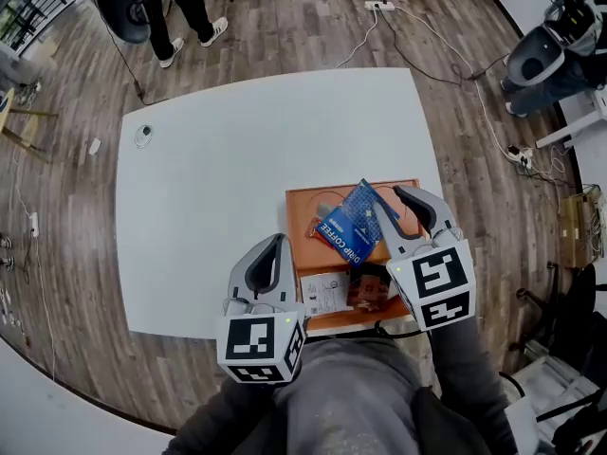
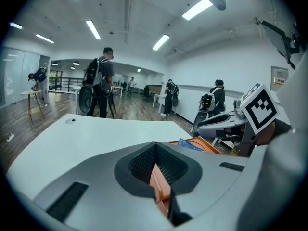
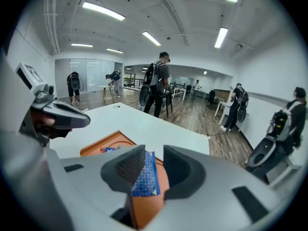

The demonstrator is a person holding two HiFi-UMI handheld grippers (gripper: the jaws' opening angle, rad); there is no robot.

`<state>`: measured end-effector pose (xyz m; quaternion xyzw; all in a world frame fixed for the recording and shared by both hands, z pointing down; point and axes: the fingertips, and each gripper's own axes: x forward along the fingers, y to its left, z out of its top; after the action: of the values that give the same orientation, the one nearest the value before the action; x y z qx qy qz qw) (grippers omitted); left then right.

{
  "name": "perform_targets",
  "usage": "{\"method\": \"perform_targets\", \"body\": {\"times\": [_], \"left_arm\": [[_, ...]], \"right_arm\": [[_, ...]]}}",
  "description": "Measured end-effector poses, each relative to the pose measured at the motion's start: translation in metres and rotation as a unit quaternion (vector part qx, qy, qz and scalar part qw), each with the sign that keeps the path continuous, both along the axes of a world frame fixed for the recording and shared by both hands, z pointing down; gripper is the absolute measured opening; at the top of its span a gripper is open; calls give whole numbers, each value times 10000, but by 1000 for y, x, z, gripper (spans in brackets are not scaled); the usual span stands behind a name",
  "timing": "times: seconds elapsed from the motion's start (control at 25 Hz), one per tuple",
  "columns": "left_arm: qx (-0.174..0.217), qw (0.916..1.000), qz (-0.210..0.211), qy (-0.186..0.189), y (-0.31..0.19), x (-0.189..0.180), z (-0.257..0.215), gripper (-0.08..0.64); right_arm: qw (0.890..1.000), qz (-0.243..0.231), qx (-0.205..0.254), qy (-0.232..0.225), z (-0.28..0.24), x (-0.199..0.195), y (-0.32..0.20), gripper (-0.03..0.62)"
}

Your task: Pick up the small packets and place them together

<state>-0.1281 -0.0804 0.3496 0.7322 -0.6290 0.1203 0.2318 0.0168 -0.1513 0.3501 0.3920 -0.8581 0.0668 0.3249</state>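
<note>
The right gripper (image 3: 154, 163) has its fingers partly apart. The blue packet (image 3: 146, 179) stands in the gap, lying against one pad and clear of the other, so it looks let go rather than pinched. The left gripper (image 2: 156, 144) has its fingertips closed together with nothing between them, and it hovers at the lower left edge of the orange tray (image 1: 305, 203).

In the head view the blue packet lies slantwise across the tray's middle; whether it rests flat cannot be told. A small red-and-blue packet (image 1: 318, 226) sits just beside it on the left. A white packet (image 1: 327, 294) and a brown packet (image 1: 367, 290) lie side by side at the tray's lower end.

The white table (image 1: 218, 207) shows no packet outside the tray, so the gathering seems nearly finished. What probably remains is drawing the right gripper clear.
</note>
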Motion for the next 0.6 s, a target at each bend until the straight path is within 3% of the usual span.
{"method": "perform_targets", "body": {"times": [0.28, 0.6], "left_arm": [[146, 9981, 579, 125, 14, 20, -2, -3], [-3, 9934, 1140, 156, 38, 38, 16, -3]], "right_arm": [[9995, 279, -87, 155, -1, 20, 50, 118], [9963, 181, -787, 305, 46, 18, 120, 118]]}}
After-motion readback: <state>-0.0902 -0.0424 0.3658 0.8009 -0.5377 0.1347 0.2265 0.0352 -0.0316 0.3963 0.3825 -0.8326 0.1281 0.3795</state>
